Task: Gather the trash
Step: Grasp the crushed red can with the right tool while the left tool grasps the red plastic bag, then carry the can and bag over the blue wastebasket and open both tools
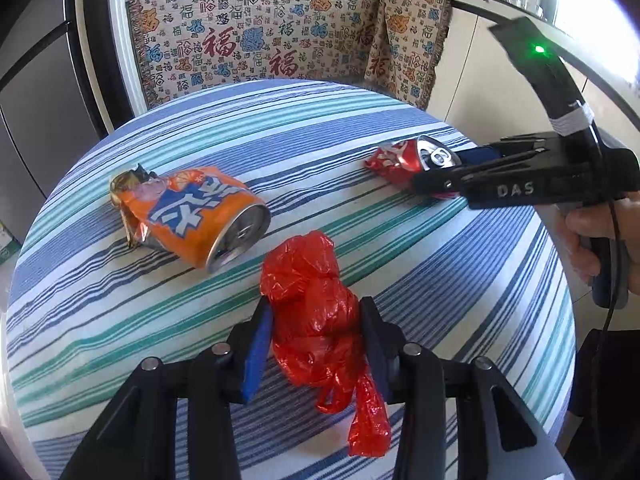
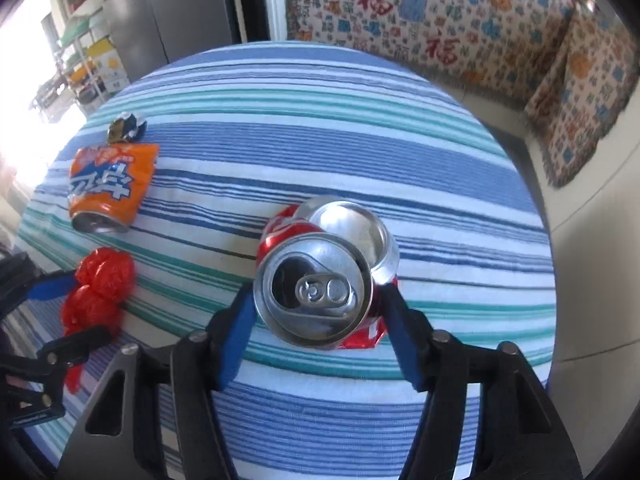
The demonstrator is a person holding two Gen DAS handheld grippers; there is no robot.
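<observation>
The soft, light crumpled red plastic bag (image 1: 316, 320) is pinched mid-bundle by the left gripper (image 1: 316, 344); the stiff, slippery crushed red aluminium can (image 2: 320, 280) is clamped across its body by the right gripper (image 2: 316, 320)

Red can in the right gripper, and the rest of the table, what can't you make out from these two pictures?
- Red can, right wrist view: its lid faces the camera and hides most of the body.
- Same can, left wrist view: right gripper covers its lower side.
- Red plastic bag, right wrist view: the left edge and the left gripper hide part of it.
- Orange can: crumpled end is too small in the right wrist view.
- No bin in either view.
</observation>
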